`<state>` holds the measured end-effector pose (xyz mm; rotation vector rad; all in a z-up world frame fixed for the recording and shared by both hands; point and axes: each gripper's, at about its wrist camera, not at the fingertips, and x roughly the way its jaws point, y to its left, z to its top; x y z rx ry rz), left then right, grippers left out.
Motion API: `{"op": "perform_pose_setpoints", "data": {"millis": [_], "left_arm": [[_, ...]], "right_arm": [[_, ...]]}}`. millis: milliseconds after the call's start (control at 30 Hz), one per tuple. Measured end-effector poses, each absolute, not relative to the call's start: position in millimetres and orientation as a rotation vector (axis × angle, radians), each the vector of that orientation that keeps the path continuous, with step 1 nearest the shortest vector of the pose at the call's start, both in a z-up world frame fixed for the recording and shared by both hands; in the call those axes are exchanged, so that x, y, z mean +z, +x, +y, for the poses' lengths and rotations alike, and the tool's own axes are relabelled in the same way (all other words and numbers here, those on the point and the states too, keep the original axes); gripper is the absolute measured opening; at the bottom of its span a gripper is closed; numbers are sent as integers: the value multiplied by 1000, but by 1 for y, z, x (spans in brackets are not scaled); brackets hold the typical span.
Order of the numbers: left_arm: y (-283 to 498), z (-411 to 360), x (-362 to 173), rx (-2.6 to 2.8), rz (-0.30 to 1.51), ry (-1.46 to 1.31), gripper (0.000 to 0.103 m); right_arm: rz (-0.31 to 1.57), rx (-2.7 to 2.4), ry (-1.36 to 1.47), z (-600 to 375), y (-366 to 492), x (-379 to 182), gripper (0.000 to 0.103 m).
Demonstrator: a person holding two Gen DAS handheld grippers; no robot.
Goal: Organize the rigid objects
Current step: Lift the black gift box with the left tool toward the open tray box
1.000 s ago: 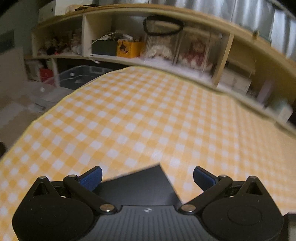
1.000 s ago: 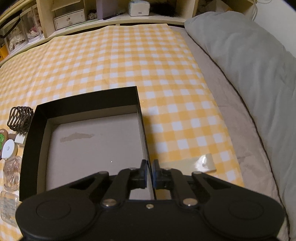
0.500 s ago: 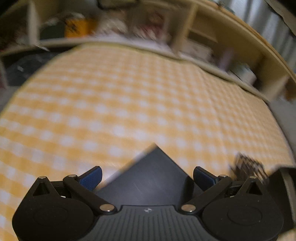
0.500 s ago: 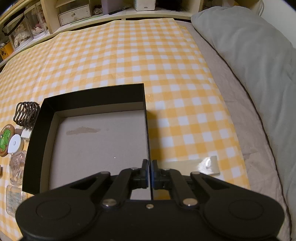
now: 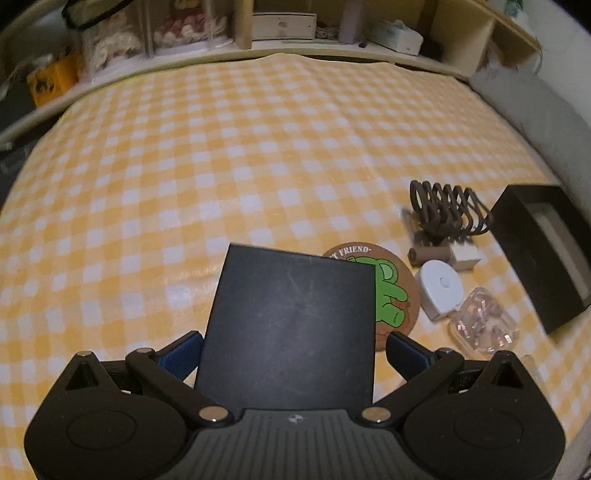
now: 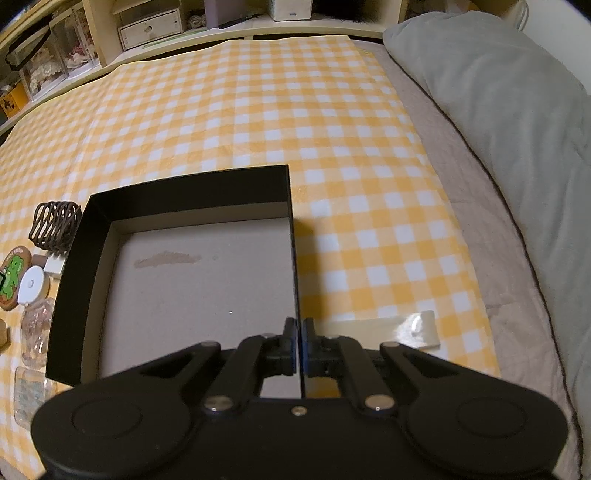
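My left gripper point(image 5: 293, 347) is shut on a flat black box lid point(image 5: 291, 325), held above the checked cloth. Right of it lie a round frog coaster point(image 5: 391, 291), a white round disc point(image 5: 441, 291), a clear plastic case point(image 5: 482, 321), a brown wire holder point(image 5: 447, 212), a brown roll point(image 5: 430, 254) and a small white block point(image 5: 467, 254). My right gripper point(image 6: 298, 343) is shut on the right wall of the open black box point(image 6: 192, 192), whose grey floor is bare. The same small items lie left of the box in the right wrist view: wire holder point(image 6: 55, 221), coaster point(image 6: 13, 273), disc point(image 6: 33, 284).
The yellow checked cloth point(image 5: 221, 147) covers the bed. A grey duvet point(image 6: 517, 129) lies along the right. Wooden shelves point(image 5: 295, 26) with boxes run behind. A strip of tape point(image 6: 406, 328) lies right of the box.
My left gripper has swung to the right with the lid, bringing the small items and the box into view. My right gripper has drawn the box slightly towards me.
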<state>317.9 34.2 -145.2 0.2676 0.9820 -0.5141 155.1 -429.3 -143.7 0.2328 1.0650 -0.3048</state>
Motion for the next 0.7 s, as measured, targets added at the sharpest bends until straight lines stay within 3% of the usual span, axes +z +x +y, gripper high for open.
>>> {"op": "perform_pose_setpoints", "data": {"millis": [367,700], "left_arm": [[318,6,-168,-454,949,504,102],[330,5,-161,-337,1004,432,99]], "right_arm": [[1070,-284,281,-430,151,-143,3],[1077,-297,283,-430,152,-141,3]]}}
